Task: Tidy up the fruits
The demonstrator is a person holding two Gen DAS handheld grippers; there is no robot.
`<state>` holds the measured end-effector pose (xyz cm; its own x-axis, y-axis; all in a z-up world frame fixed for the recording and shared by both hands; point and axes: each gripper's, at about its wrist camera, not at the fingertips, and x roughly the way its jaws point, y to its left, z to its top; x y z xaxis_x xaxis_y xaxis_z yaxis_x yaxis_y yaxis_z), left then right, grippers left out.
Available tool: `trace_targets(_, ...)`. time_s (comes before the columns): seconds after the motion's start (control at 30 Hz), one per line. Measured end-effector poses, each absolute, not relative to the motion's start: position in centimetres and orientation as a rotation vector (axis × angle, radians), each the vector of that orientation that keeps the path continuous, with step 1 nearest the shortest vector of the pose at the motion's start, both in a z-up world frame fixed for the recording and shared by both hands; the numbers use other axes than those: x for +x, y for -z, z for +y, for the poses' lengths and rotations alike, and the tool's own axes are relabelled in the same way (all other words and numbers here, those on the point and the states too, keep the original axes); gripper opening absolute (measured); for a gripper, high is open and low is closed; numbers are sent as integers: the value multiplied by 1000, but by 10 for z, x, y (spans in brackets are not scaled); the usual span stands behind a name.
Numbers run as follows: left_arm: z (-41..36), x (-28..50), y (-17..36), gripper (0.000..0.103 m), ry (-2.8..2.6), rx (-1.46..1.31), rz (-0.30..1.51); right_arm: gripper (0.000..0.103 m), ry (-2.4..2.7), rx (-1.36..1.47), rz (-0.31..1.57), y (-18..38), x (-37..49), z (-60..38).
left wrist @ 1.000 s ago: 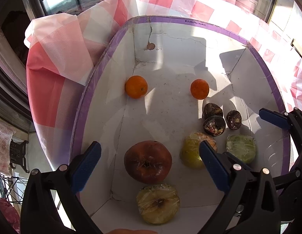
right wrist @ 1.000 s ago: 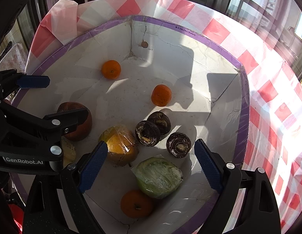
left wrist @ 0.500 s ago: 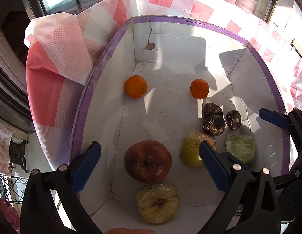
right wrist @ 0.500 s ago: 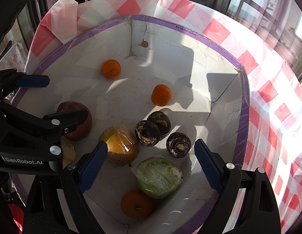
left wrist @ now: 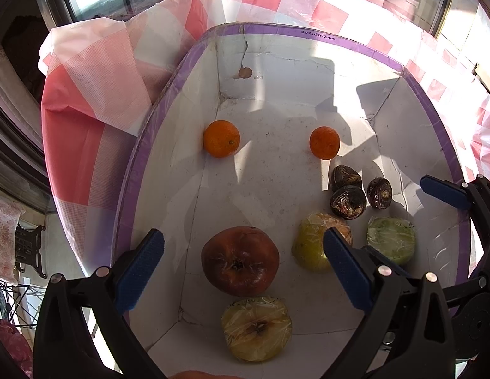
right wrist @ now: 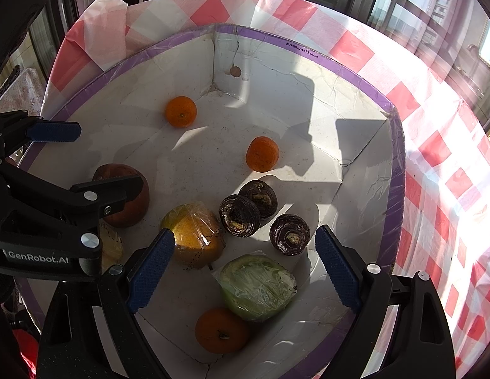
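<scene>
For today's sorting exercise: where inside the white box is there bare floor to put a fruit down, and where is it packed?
Bare floor lies mid-box, bordered by the two oranges at the far side and the dark red apple nearer. The far strip behind the oranges, up to the box wall, is free too. The near right is crowded: three dark brown fruits, two wrapped halves, another orange.

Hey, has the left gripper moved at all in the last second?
No. In the left wrist view the left gripper frames the big red apple and the box's purple rim exactly as before, jaws open.
</scene>
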<state>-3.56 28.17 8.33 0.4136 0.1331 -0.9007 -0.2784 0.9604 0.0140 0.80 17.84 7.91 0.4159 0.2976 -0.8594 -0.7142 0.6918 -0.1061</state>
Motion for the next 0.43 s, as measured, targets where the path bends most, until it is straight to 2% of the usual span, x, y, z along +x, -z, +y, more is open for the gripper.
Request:
trace_targets(0.17, 284, -41, -87, 100, -255, -175, 1078, 87, -674, -500, 938, -80, 8, 178)
trace_targets(0.43, 279, -35, -85, 99, -361, -154, 1129, 87, -695, -517, 927, -81, 5, 180)
